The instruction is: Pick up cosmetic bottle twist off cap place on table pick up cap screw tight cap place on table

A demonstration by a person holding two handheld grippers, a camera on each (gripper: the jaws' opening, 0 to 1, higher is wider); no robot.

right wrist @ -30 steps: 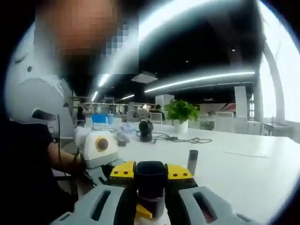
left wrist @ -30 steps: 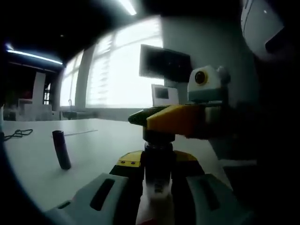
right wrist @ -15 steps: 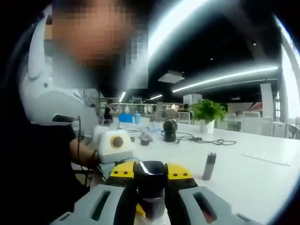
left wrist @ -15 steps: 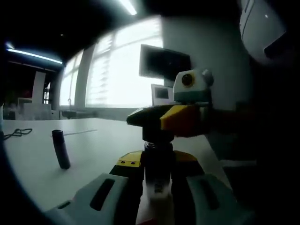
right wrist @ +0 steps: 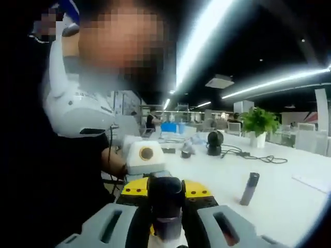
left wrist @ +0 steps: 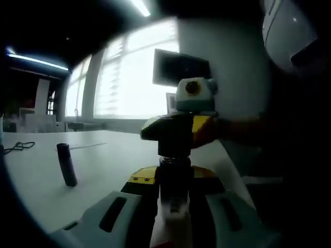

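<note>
While the left gripper is clamping the cosmetic bottle upright, the right gripper is gripping its black cap (jaws closed around it). A dark tube is standing well apart on the white table.

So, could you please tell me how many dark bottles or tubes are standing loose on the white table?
1: a dark tube standing apart on the white table, away from both tongs, also seen in the right gripper view. Others may be hidden.
</note>
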